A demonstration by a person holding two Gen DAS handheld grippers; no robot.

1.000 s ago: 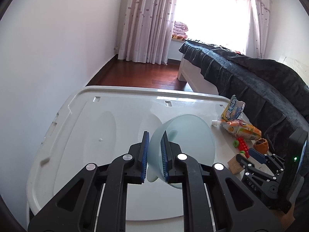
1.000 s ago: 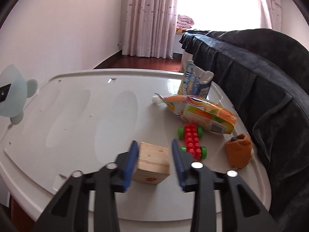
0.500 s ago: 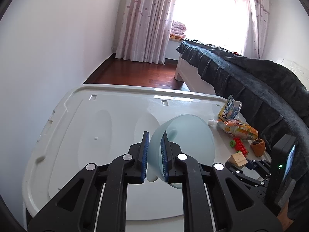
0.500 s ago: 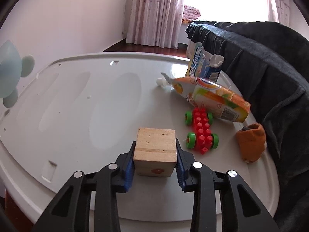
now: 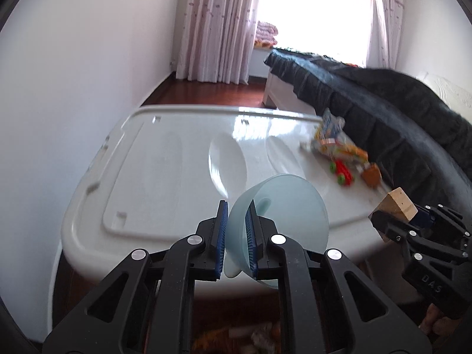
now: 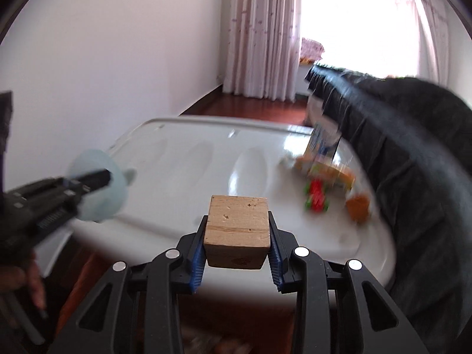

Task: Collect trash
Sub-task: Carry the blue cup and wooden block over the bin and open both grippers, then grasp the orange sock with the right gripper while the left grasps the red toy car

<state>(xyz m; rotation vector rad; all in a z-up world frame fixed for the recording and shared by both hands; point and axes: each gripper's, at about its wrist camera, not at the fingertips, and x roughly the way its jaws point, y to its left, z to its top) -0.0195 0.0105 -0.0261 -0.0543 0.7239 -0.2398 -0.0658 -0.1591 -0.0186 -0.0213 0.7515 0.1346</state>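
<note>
Since a second ago you have closed on the wooden block [image 6: 237, 231] and lifted it off the white lid [image 5: 177, 159]; both grippers have drawn back toward the near edge, so the lid now sits farther off in both views. The right gripper [image 6: 237, 258] pinches the block across its two side faces, blue pads flat against the wood, with the block held clear of the surface at the near right of the lid. The left gripper [image 5: 237, 237] is pressed together on the rim of the pale blue bowl [image 5: 283, 215], one pad inside and one outside the wall, the bowl tipped on its side.

The block looks stiff and solid, probably of modest weight, and its flat rough faces should give you good friction; holding it square across opposite sides, as you do now, seems the safest hold. The bowl appears to be thin, light plastic, smooth and a little slippery, so a rim pinch may let it swing.

Left on the far right of the lid, near the dark sofa [image 5: 398, 112], are the juice pouch [image 5: 342, 150], a snack packet [image 5: 332, 122], the red toy car [image 5: 343, 171] and a small orange object [image 5: 372, 173]. The pouch and packet will likely be soft and crinkly; take them by a flat edge or corner.
</note>
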